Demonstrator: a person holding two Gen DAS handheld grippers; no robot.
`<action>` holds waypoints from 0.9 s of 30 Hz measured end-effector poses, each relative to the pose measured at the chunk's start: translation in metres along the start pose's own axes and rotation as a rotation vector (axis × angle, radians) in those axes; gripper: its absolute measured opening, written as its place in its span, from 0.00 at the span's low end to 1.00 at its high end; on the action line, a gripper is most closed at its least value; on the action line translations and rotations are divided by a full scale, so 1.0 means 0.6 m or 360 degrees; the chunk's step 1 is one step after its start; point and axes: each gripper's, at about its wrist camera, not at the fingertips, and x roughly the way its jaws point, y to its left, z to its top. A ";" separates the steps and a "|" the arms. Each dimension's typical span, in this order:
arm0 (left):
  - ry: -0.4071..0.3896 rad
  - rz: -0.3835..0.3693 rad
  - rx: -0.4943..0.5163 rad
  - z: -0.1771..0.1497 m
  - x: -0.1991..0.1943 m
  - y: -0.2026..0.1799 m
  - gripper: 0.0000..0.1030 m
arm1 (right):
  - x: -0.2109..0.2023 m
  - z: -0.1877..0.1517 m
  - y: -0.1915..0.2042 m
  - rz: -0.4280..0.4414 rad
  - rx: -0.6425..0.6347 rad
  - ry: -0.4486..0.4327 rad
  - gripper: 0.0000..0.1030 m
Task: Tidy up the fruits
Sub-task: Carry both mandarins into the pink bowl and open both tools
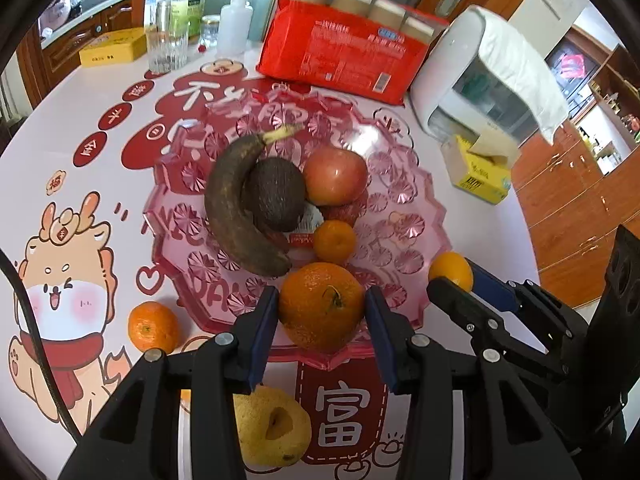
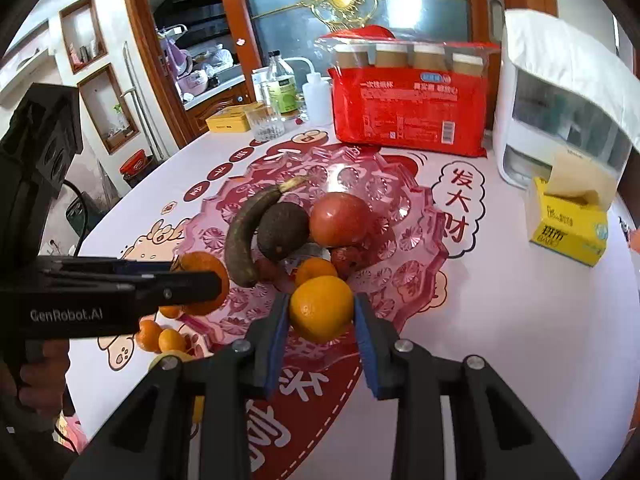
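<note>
My left hand-held gripper point(image 1: 322, 312) is pinching a large round orange with a green stem scar point(image 1: 321, 306) between its blue pads, right over the near rim of the pink faceted plastic fruit tray point(image 1: 416, 216). My right hand-held gripper point(image 2: 320, 312) is pinching a smooth round yellow-orange citrus fruit point(image 2: 321, 308), also at the tray's near edge. In the tray lie a blackened overripe banana point(image 1: 236, 208) curved against a dark bumpy avocado point(image 1: 274, 194), with a red apple point(image 1: 336, 176) just beside the avocado and a small mandarin point(image 1: 334, 241) in front of them. On the tabletop point(image 1: 484, 232), which carries a red and white festive print, a small mandarin with a leafy stem end point(image 1: 153, 326) sits to the left of the tray, and a yellow bruised pear point(image 1: 272, 428) lies near me, under my left fingers. A red plastic pack of paper cups point(image 1: 344, 52) stands beyond the tray.
</note>
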 end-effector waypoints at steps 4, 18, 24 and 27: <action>0.0045 0.0012 0.0011 0.007 0.018 -0.004 0.42 | 0.017 -0.003 -0.012 0.0002 0.0039 0.0041 0.32; 0.0005 0.0037 0.0065 0.002 -0.011 -0.017 0.70 | 0.012 -0.005 -0.041 0.0015 0.0246 0.0047 0.49; -0.0030 0.0062 0.0022 -0.022 -0.047 0.005 0.73 | -0.012 -0.008 -0.037 0.0041 0.0307 0.0042 0.61; -0.0046 0.0083 -0.0007 -0.041 -0.066 0.020 0.74 | -0.020 -0.011 -0.034 0.0045 0.0346 0.0058 0.65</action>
